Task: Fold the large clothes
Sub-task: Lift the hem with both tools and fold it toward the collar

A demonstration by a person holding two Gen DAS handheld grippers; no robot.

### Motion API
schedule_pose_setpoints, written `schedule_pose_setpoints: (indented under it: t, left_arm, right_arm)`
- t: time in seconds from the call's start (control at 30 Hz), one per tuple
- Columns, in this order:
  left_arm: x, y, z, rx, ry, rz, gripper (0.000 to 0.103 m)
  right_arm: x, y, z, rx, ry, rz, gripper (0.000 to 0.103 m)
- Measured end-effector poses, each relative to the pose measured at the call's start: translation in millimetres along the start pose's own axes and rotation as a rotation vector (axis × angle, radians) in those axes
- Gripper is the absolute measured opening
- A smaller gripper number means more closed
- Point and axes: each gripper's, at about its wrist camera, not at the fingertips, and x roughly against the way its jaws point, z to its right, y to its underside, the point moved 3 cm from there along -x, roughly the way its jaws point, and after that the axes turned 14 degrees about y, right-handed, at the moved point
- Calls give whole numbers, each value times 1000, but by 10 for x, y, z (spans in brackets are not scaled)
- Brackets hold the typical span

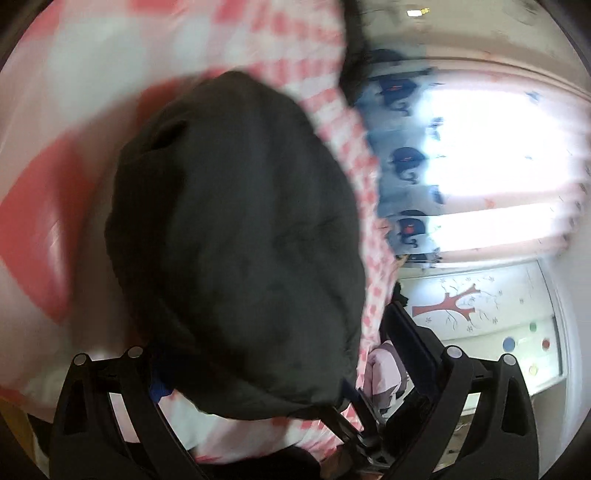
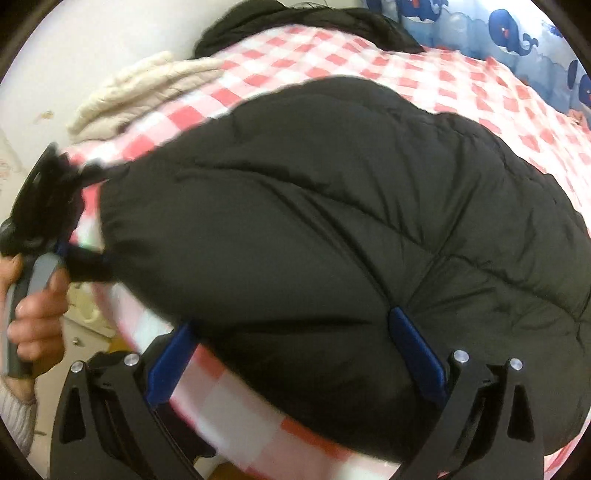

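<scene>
Surroundings: a red-and-white checked bedspread [image 2: 424, 70] is spread over the bed; a cream knitted garment [image 2: 140, 92] is heaped at its far left edge, and a second dark garment [image 2: 332, 18] is bunched at the far edge.
Backdrop: a pale blue curtain printed with navy whales [image 1: 404, 162] is hung beside a bright window [image 1: 498, 158]; a white wall panel with a red tree motif [image 1: 480, 306] is seen below it in the left wrist view.
Obstruction: most of both views is filled by the coat, and the left gripper's fingertips are hidden by it.
Task item: a black quilted padded coat [image 2: 351, 229] is laid on the bedspread near the bed's near edge.
Right gripper [image 2: 295, 354]: its blue-padded fingers [image 2: 417, 350] are spread wide, one on each side of a bulge of the coat's near edge; contact is seen at the right pad, but a closed grip is not.
Left gripper [image 2: 88, 266]: it is held in the person's left hand [image 2: 37, 317] at the coat's left end, with the fabric pinched between its jaws.
</scene>
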Motion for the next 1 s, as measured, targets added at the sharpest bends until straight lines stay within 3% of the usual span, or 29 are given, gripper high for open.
schedule_pose_setpoints:
  t: [0.07, 0.13, 0.2, 0.3, 0.4, 0.43, 0.47, 0.5, 0.6, 0.67, 0.77, 0.83, 0.93, 1.0]
  left_arm:
    - [-98, 24, -25, -40, -63, -26, 94]
    - [-197, 38, -262, 32, -115, -74, 94]
    - [-160, 36, -344, 62, -99, -53, 94]
    - [-156, 59, -249, -2, -97, -30, 94]
    - [-203, 35, -206, -24, -100, 12, 94]
    - [-216, 36, -155, -40, -88, 22, 94]
    - [-222, 34, -122, -57, -84, 26, 94]
    - [-253, 42, -78, -86, -87, 24, 94]
    - [-369, 24, -116, -129, -134, -6, 94]
    - [-383, -43, -184, -120, -141, -5, 94]
    - [-422, -69, -162, -125, -140, 13, 94]
    - [-427, -96, -170, -118, -134, 21, 94]
    - [-375, -120, -229, -118, -138, 29, 94]
    - [-387, -127, -240, -127, -148, 24, 94]
  right_arm:
    - [155, 115, -14, -41, -19, 29, 96]
    - [27, 185, 57, -36, -3, -49, 96]
    - [-17, 212, 66, -8, -6, -80, 96]
    - [258, 108, 134, -66, -62, 31, 96]
    - [334, -46, 249, -92, 17, 92, 96]
    - [236, -78, 273, -93, 33, 51, 96]
    - [41, -100, 302, -86, 42, -51, 96]
    - [-21, -131, 325, -79, 44, -60, 96]
    - [166, -366, 439, -120, 42, 69, 96]
    - [206, -648, 581, -162, 87, 120, 96]
    - [-31, -1153, 837, -215, 230, 102, 96]
    - [-421, -1366, 1080, -264, 306, 53, 96]
    - [-1094, -1224, 1239, -291, 322, -81, 98]
    - [-1235, -1170, 1218, -258, 337, -107, 98]
